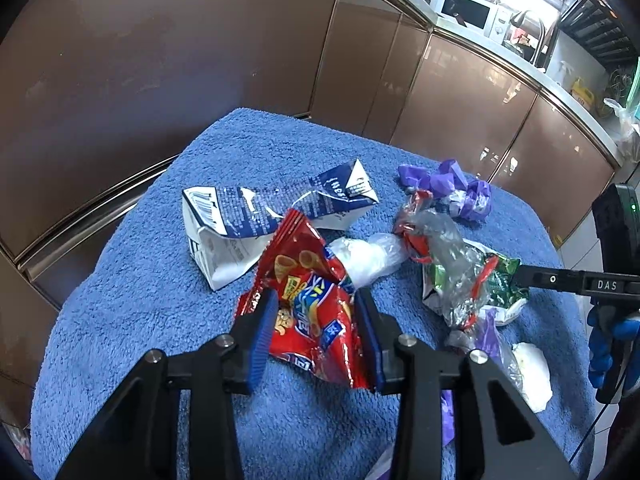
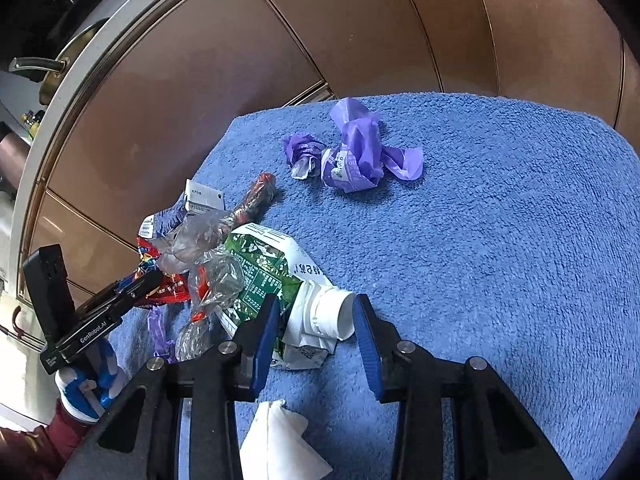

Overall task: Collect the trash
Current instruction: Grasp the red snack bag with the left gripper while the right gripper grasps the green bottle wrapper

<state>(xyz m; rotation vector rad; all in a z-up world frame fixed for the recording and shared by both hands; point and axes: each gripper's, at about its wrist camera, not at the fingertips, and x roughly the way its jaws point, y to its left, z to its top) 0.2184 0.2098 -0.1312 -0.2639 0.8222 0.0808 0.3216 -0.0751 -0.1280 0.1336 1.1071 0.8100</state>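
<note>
On fuzzy blue towel (image 1: 160, 320): crinkled red foil packet (image 1: 312, 312); crushed carton (image 2: 288, 292).

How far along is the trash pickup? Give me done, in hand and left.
Done: nothing visibly collected; no bin in view. In hand: the left gripper is clamped on the red snack bag; the right gripper straddles the green-and-white carton, though pad contact is unclear. Left on the blue towel: blue-and-white carton, purple bags, clear wrappers, white tissue.
</note>
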